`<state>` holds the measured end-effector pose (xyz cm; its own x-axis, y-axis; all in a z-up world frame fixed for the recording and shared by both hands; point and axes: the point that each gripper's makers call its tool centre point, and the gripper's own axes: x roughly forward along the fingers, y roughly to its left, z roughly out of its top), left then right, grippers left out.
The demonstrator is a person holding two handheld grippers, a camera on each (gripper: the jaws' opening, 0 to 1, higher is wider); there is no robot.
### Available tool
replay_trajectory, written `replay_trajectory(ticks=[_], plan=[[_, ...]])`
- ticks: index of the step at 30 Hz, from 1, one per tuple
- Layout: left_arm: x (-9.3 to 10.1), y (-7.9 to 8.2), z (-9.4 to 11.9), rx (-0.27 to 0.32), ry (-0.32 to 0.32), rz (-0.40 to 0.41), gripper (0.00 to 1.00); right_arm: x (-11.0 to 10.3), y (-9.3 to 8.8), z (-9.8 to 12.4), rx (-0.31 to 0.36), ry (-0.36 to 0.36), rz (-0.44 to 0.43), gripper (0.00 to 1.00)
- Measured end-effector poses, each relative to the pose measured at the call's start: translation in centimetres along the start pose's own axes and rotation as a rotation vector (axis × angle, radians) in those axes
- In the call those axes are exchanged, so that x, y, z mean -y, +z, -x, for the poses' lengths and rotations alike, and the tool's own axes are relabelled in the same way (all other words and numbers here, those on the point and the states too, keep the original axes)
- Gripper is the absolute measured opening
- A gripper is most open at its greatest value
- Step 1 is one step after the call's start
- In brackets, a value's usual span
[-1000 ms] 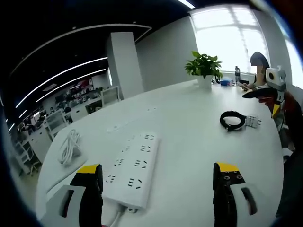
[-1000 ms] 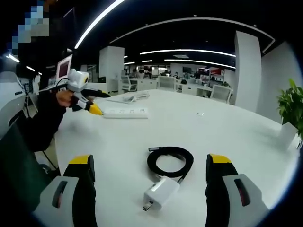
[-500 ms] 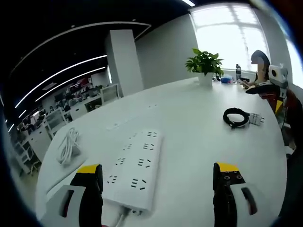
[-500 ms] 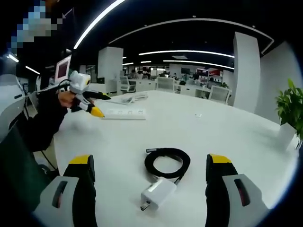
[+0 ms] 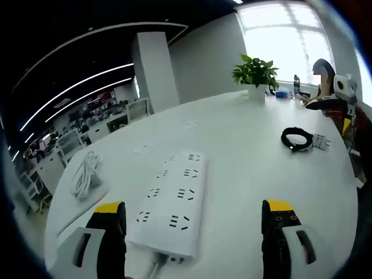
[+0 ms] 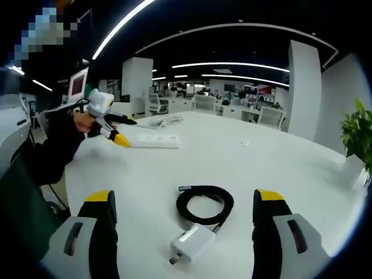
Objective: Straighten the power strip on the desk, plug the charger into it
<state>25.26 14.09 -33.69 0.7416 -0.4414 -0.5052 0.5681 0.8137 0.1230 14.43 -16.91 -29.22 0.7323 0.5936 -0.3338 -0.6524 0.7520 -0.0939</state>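
Left hand-held gripper (image 5: 192,224) wide open, empty, power strip (image 5: 172,203) just ahead, askew on bench (image 5: 244,151). Right hand-held gripper (image 6: 183,224) wide; charger (image 6: 190,242) between jaws. Straddle strip's near end, nudge square.

— What sits on the white desk (image 5: 244,151)?
— One white power strip (image 5: 172,201), one white charger (image 6: 192,242) with one coiled black cable (image 6: 205,204), and one bundle of white cord (image 5: 85,174).
— Plants?
— One potted plant (image 5: 256,72), at the far edge.
— And the tools?
— Two grippers: left gripper (image 5: 192,224), right gripper (image 6: 181,218).
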Motion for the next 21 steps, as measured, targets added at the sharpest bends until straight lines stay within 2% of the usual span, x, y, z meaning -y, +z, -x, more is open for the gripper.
replay_trajectory(ticks=[21], plan=[[-0.6, 0.5, -1.3, 0.0, -0.038, -0.003, 0.99, 0.2, -0.6, -0.3, -0.007, -0.002, -0.012, 0.98]])
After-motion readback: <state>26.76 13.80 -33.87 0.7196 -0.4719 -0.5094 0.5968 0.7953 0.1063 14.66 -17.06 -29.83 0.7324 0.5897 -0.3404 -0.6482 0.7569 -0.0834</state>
